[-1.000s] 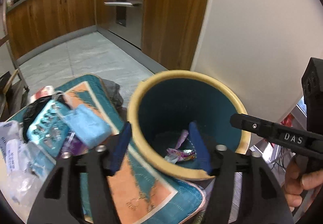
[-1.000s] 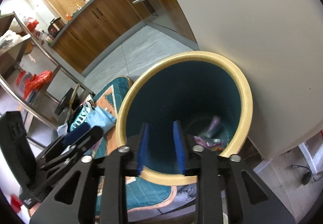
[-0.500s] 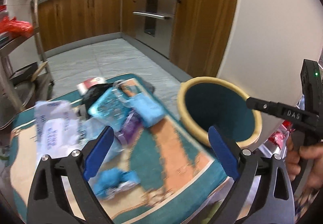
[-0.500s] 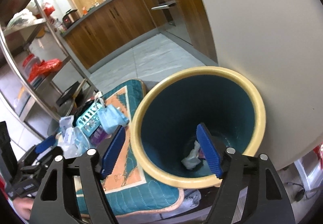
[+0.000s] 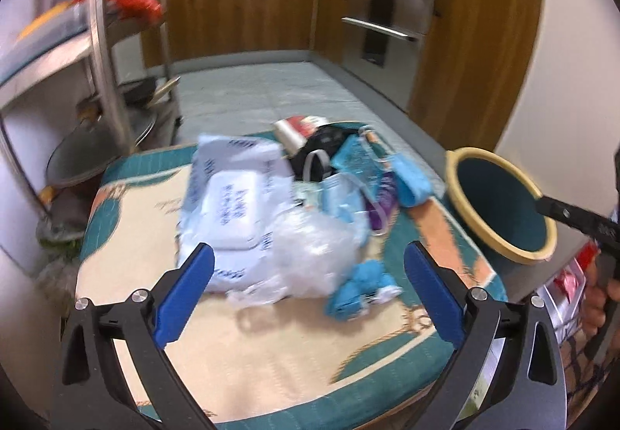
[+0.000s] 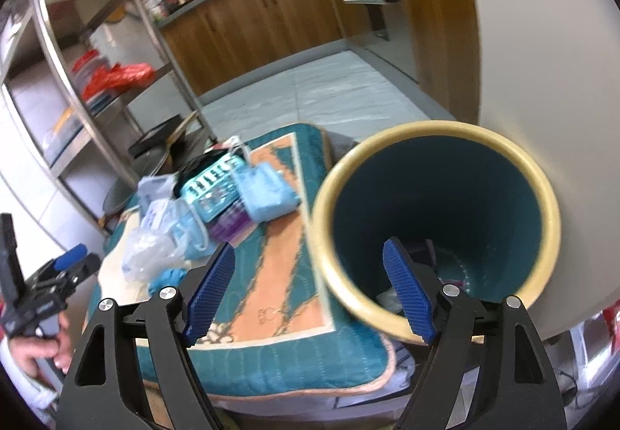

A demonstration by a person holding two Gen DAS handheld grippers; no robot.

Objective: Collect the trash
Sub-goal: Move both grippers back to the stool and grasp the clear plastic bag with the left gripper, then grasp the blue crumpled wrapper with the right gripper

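Your left gripper [image 5: 308, 298] angles down over the trash pile [image 5: 294, 213], jaws opening wide, empty – right gripper [image 6: 308, 290] at the bin [image 6: 438, 220] rim, opening, empty

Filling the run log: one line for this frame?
left gripper: opening, empty, facing trash pile | right gripper: opening, empty, at bin rim | bin: some trash inside

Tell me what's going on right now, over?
Left gripper and right gripper: jaws opening, empty. Trash pile waiting on mat. Bin beside it. Nothing blocking.
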